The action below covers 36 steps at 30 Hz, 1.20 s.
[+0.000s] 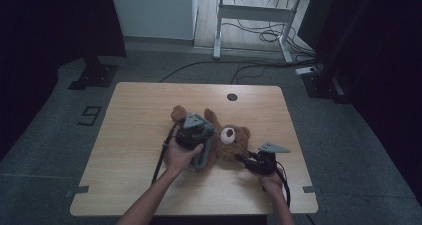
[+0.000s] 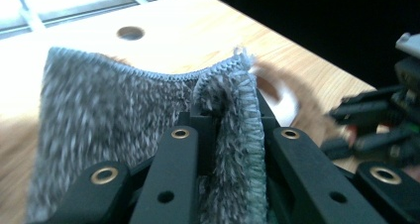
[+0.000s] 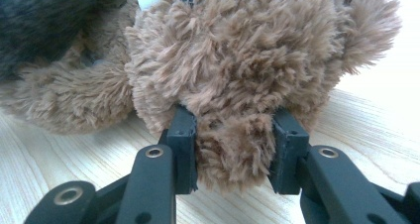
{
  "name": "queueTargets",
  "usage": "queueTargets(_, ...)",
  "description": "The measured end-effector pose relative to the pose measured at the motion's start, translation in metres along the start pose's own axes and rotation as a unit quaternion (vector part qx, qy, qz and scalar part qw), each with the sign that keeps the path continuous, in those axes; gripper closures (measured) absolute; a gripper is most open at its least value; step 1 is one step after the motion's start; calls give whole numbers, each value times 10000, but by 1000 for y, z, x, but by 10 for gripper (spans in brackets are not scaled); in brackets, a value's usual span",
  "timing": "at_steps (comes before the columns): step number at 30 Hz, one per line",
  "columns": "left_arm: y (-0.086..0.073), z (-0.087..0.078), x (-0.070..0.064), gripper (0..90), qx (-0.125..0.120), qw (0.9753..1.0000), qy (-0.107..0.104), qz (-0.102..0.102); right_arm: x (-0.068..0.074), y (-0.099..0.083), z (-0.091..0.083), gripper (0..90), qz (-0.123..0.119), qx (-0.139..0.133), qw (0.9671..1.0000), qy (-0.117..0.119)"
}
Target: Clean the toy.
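Observation:
A brown teddy bear lies on the wooden table, with its head toward the right. A grey fluffy cloth is draped over its body. My left gripper is above the bear's body. In the left gripper view that gripper is shut on a fold of the grey cloth near its stitched edge. My right gripper sits at the near side of the bear's head. In the right gripper view it is shut on a tuft of the bear, apparently an ear.
The table has a round cable hole near its far edge. Bare wood lies to the left of the bear and along the front. Beyond the table, a white desk frame stands among floor cables, with a black stand base at the left.

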<state>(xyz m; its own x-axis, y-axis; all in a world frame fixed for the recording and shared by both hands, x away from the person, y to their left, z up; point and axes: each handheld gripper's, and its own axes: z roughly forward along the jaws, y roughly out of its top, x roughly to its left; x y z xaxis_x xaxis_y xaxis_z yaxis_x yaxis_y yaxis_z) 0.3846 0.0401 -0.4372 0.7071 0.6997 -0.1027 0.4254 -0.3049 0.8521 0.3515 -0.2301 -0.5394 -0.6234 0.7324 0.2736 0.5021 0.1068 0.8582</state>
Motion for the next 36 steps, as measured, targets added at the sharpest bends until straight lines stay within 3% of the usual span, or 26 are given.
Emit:
queueTargets(4, 10, 38, -19, 784, 310, 9991, 43, 301, -1, 0, 0, 622, 12, -3, 10000, 14)
queueTargets(5, 9, 45, -19, 781, 300, 9990, 125, 304, -1, 0, 0, 621, 8, 23, 10000, -13)
queueTargets(7, 7, 47, -11, 781, 312, 9995, 64, 61, -4, -1, 0, 621, 102, 16, 9999, -53)
queueTargets(9, 3, 45, -1, 786, 497, 9979, 389, 123, -5, -1, 0, 625, 183, 28, 9998, -16)
queueTargets(10, -2, 44, 6, 787, 568, 9973, 452, 99, -4, -1, 0, 627, 121, 32, 9999, -19)
queueTargets(12, -11, 37, 23, 791, 455, 9982, 221, -308, -2, -1, 1, 628, 63, 45, 10000, -20)
queueTargets(13, -14, 31, 29, 793, 401, 9982, 177, -403, -1, -1, 1, 629, 61, 48, 10000, -11)
queueTargets(18, -17, 5, 37, 793, 334, 9981, 514, -116, 1, -1, 2, 632, 62, 136, 9999, -42)
queueTargets(25, -29, -16, 65, 791, 229, 9958, 764, -456, 1, -1, 3, 634, 130, 108, 9999, -19)
queueTargets(30, -39, -23, 75, 793, 263, 9933, 1020, -477, 0, -2, 3, 635, 132, 116, 9998, 6)
queueTargets(34, -56, -27, 89, 797, 510, 9890, 1265, -576, 0, -2, 3, 635, 137, 125, 9998, 9)
queueTargets(35, -60, -26, 92, 798, 591, 9881, 1270, -635, 0, -2, 3, 636, 143, 118, 9998, 14)
queueTargets(36, -68, -25, 97, 798, 721, 9877, 1123, -809, 0, -2, 3, 636, 147, 124, 9998, 18)
